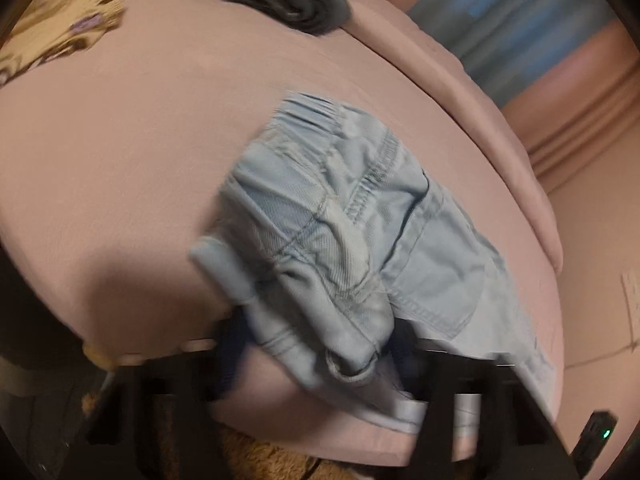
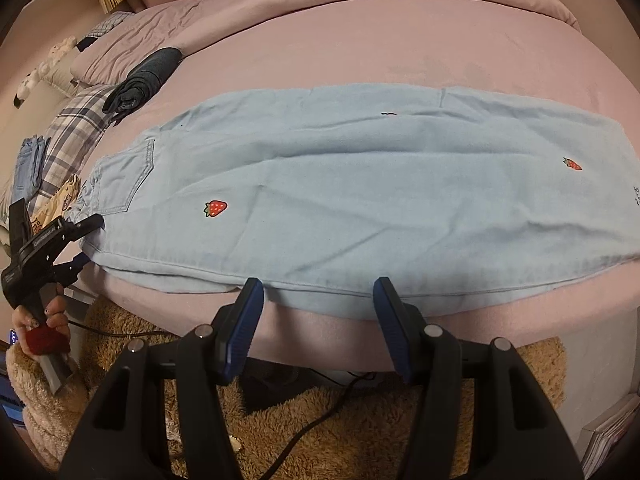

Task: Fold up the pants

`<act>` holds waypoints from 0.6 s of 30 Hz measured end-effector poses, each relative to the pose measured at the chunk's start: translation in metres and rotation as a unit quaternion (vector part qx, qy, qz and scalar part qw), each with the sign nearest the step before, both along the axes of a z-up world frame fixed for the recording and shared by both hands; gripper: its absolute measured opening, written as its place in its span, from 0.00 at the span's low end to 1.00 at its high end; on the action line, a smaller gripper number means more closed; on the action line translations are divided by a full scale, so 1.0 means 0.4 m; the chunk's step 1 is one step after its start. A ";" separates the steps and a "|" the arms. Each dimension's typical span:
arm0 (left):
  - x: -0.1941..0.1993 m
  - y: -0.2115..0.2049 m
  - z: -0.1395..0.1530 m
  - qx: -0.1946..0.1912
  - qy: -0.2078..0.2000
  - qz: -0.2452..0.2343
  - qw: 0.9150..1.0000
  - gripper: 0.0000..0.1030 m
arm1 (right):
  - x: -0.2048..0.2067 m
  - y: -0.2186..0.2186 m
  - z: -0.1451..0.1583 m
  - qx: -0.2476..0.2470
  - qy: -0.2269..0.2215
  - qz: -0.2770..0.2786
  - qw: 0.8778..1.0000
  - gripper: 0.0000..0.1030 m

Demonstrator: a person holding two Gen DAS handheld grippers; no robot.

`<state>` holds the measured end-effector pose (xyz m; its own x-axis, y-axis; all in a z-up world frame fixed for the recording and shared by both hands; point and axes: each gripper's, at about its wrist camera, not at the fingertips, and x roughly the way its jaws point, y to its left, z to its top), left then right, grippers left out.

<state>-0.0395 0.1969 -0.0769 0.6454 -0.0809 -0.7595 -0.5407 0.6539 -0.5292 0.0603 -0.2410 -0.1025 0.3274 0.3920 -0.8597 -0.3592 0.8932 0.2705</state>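
Light-blue strawberry-patched pants [image 2: 360, 184] lie flat across the bed.

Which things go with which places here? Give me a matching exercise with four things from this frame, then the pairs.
Things:
1. pants
2. dark folded garment
3. left gripper
4. right gripper

Places:
A. at the near long edge of the pants, jaws apart, nothing between them
B. spread flat along the pink bed
C. at the waistband end of the pants
D. beside the pillow, beyond the pants

Pairs: 1-B, 2-D, 3-C, 4-A
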 end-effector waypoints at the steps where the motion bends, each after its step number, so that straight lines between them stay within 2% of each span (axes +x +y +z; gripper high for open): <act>1: -0.008 0.010 -0.003 -0.022 -0.011 0.002 1.000 0.29 | -0.002 0.001 0.000 0.000 0.003 0.001 1.000 0.55; 2: -0.020 0.019 0.004 -0.035 -0.019 0.006 0.999 0.26 | -0.004 0.000 0.000 0.000 0.004 0.002 1.000 0.55; 3: -0.026 0.016 0.015 -0.027 -0.020 0.010 0.999 0.24 | -0.004 0.000 0.000 -0.001 0.004 0.001 1.000 0.55; 6: -0.046 0.005 0.071 0.037 -0.031 0.012 0.999 0.22 | -0.007 -0.020 -0.003 -0.004 0.005 -0.002 1.000 0.55; 7: -0.049 0.008 0.083 0.043 -0.035 0.009 0.998 0.22 | -0.004 -0.027 -0.007 -0.002 0.009 -0.005 1.000 0.55; 10: -0.041 0.007 0.068 0.042 -0.017 0.005 0.999 0.22 | 0.011 -0.046 -0.021 0.005 0.019 -0.014 1.000 0.55; 13: -0.036 -0.008 0.031 0.064 0.012 -0.002 0.998 0.22 | 0.016 -0.052 -0.029 0.005 0.022 -0.018 1.000 0.55; 16: -0.037 0.007 0.002 0.045 0.022 -0.001 0.999 0.28 | 0.015 -0.055 -0.022 0.005 0.019 -0.017 1.000 0.55; 18: -0.051 0.021 -0.001 0.038 0.024 0.004 0.999 0.41 | 0.020 -0.086 -0.017 0.008 0.015 -0.039 0.999 0.55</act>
<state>-0.0599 0.2051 -0.0773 0.6080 -0.0178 -0.7937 -0.5693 0.6870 -0.4515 0.0682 -0.2752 -0.1095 0.3313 0.3801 -0.8636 -0.2800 0.9136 0.2947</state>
